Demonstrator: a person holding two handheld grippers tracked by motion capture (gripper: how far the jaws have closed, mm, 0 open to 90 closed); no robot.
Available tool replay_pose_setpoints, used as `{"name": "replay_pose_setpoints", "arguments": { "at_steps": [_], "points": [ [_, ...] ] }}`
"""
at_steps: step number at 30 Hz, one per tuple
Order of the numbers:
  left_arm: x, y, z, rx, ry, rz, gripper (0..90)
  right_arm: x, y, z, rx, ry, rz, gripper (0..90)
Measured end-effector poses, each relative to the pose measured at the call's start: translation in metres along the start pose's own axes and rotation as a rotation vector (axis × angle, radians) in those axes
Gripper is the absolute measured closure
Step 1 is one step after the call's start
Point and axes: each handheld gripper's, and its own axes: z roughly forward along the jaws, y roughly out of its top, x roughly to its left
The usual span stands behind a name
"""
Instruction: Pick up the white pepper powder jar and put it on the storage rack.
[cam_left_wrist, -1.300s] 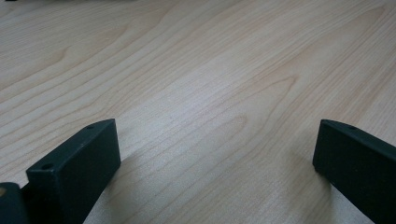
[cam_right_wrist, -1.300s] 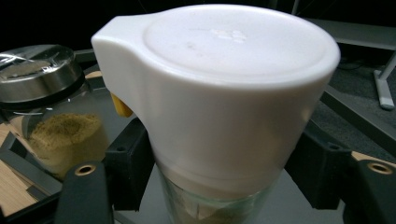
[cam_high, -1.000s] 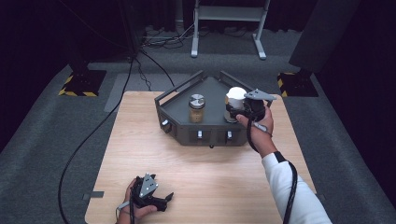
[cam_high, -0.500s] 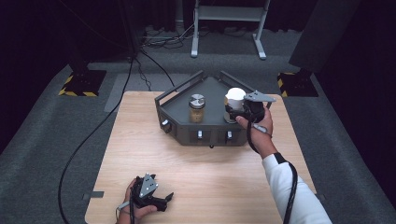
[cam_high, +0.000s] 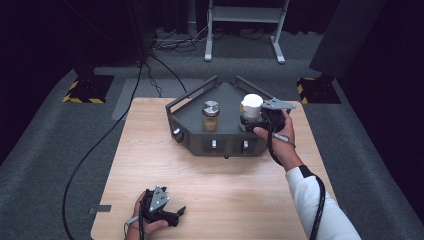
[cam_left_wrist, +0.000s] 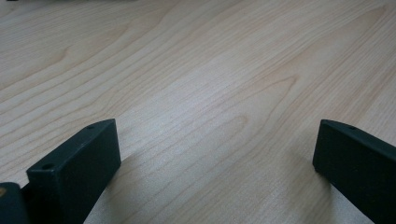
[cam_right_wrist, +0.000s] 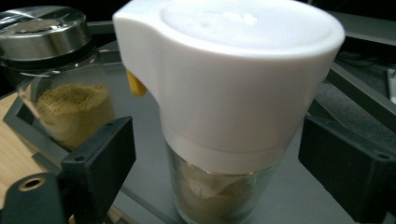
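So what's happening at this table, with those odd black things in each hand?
A person holds a tool in each hand. The right tool is at the white-capped jar on the grey tray; its jaws stand either side of the jar, open, not gripping. A steel-lidded jar of brownish powder stands beside it. The left tool rests low on the table, jaws open and empty.

Under our left gripper lies the table, pale wood with a visible grain and a smooth matt face. Its jaws are matt black plastic. Between the jaws of our right gripper stands a clear glass shaker with a smooth white plastic cap. Beyond its left jaw a glass jar wears a shiny metal lid, on the matt grey tray.
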Motion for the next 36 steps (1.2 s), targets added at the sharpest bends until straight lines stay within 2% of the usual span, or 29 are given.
{"name": "replay_pose_setpoints", "arguments": {
  "at_steps": [6, 10, 17, 28, 33, 36],
  "points": [
    [0.000, 0.000, 0.000, 0.000, 0.000, 0.000, 0.8, 0.001, 0.004, -0.013, -0.011, -0.011, -0.032, 7.5],
    [0.000, 0.000, 0.000, 0.000, 0.000, 0.001, 0.7, 0.000, 0.005, -0.022, -0.020, -0.008, -0.029, 6.8],
    [0.000, 0.000, 0.000, 0.000, -0.001, 0.001, 0.8, 0.001, 0.006, -0.037, -0.031, -0.010, -0.052, 6.8],
    [0.000, 0.000, 0.000, 0.000, -0.001, 0.000, 0.7, 0.003, -0.008, -0.061, -0.069, -0.017, -0.069, 6.8],
    [0.000, 0.000, 0.000, 0.000, -0.002, 0.001, 0.7, 0.007, -0.012, -0.069, -0.065, -0.029, -0.112, 6.8],
    [0.000, 0.000, 0.000, 0.000, -0.001, 0.001, 0.7, 0.007, -0.016, -0.075, -0.076, -0.021, -0.106, 6.8]
  ]
}}
